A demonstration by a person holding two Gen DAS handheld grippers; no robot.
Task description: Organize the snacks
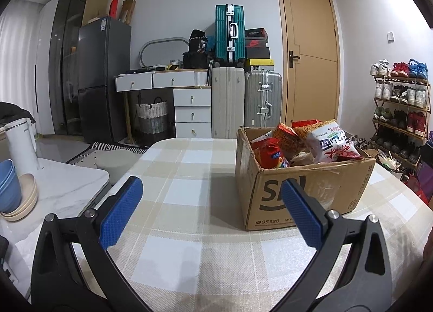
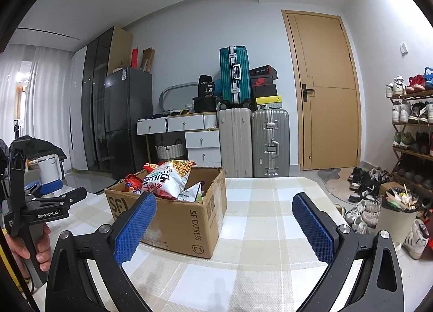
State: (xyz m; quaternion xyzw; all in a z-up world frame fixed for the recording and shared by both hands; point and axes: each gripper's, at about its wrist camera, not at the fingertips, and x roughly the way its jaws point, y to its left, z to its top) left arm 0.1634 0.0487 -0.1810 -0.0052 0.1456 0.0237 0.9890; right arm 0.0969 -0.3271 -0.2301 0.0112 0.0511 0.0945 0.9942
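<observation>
Blue-padded and spread wide with nothing between their fingers, my left gripper (image 1: 211, 212) and right gripper (image 2: 224, 228) both hover over the checked cloth of the desk (image 1: 189, 171). Just beyond them stands the open cardboard box (image 2: 189, 220), its snack packets (image 2: 165, 179) heaped above the rim, a box wall standing between my left gripper and the bags. To the left I see stacked bowls (image 1: 13, 193) and a white kettle (image 1: 20, 144), with suitcases (image 1: 246, 101), a door (image 1: 311, 55) and a shoe rack (image 1: 400, 111) farther back.

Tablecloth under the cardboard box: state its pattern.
The tablecloth is a beige, white and pale-blue check, clearest in the left wrist view.
</observation>
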